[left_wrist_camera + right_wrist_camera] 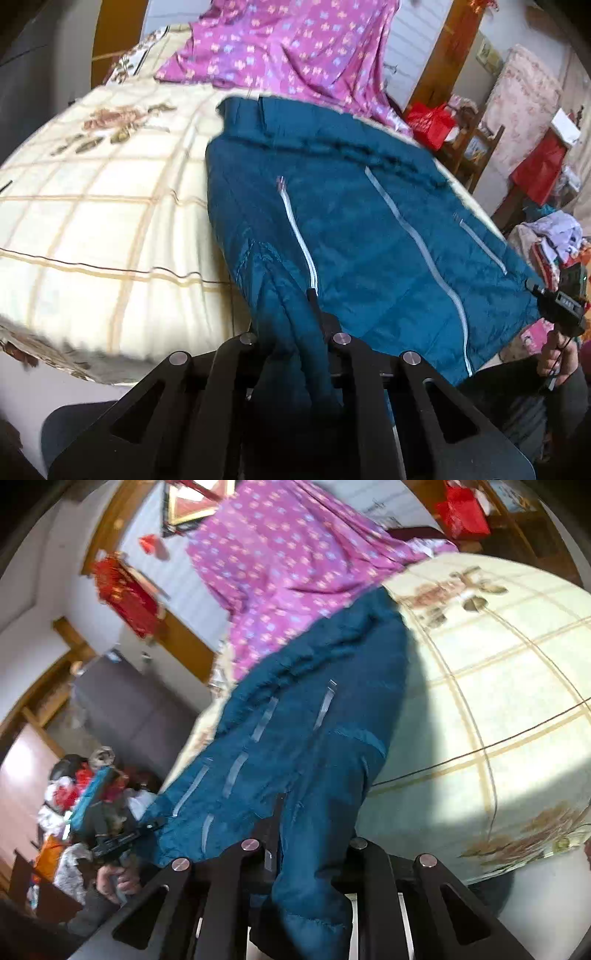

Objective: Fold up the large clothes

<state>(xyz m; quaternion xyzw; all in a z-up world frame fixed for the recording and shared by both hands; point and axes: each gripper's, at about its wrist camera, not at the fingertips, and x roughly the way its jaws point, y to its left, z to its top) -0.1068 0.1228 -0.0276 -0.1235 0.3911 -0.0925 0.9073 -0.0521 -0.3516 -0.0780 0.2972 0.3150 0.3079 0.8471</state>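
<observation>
A large teal jacket [354, 229] with pale zip strips lies spread on the bed [92, 206], its hem toward me. My left gripper [295, 325] is shut on a bunched fold of the jacket at its near left edge. In the right wrist view the same jacket [295, 738] runs from the bed down into my right gripper [314, 842], which is shut on a hanging fold of it. The other gripper [557, 306] shows at the jacket's near right corner in the left wrist view, and the left one [118, 834] shows in the right wrist view.
A purple patterned sheet [295, 48] lies heaped at the bed's far end. The bed has a cream checked cover with flowers [498, 683]. Beside the bed stand a red bag [430, 123], a wooden chair [476, 147] and a pile of clothes [554, 236].
</observation>
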